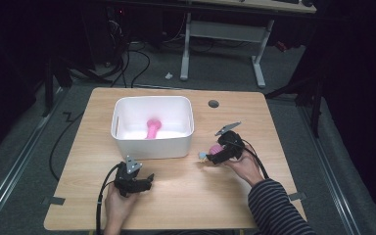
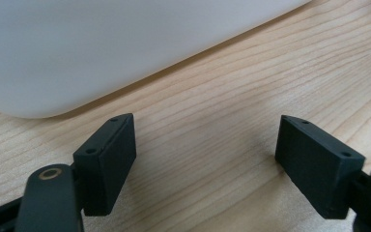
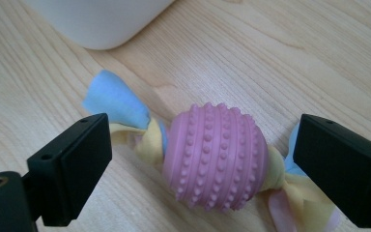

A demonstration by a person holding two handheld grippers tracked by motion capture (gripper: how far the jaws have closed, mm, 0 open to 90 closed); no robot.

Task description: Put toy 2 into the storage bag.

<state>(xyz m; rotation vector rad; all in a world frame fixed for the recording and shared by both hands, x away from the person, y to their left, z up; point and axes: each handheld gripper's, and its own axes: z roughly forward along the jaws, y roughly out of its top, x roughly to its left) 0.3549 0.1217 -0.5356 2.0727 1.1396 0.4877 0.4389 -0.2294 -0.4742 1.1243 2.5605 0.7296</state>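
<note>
A white bin (image 1: 152,128) stands on the wooden table (image 1: 186,196), just ahead of the left gripper (image 1: 147,180), and holds one pink toy (image 1: 152,128) lying on its floor. The left gripper's jaws are spread over bare wood, pinching nothing. The right gripper (image 3: 203,159) is spread too, a pink studded ball (image 3: 217,157) (knotted with blue and yellow cloth strips (image 3: 121,108)) resting on the table between its jaws, untouched by either.
</note>
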